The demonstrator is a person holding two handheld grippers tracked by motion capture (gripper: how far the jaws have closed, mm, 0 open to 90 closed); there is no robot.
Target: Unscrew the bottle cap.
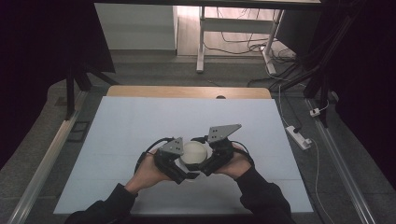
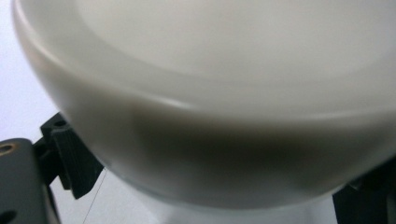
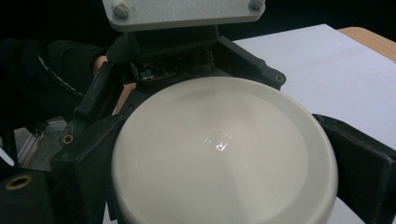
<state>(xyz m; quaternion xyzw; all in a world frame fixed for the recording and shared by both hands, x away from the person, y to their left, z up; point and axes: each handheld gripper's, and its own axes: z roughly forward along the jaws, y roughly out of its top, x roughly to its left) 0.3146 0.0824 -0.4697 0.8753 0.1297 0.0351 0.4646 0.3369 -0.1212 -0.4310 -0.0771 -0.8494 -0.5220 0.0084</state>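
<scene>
My right gripper (image 1: 208, 162) clamps the cream lid (image 1: 194, 152), one jaw on each edge. My left gripper (image 1: 180, 163) flanks it too; I cannot tell if that one grips. Lid sits above the white mat (image 1: 140, 126), near its front. Whatever lies beneath is hidden.

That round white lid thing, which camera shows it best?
The right gripper view: the white lid shows nearly whole, top face and rim sharp. The left gripper view gives a blurred close-up of its edge; the high view shows it small.
</scene>
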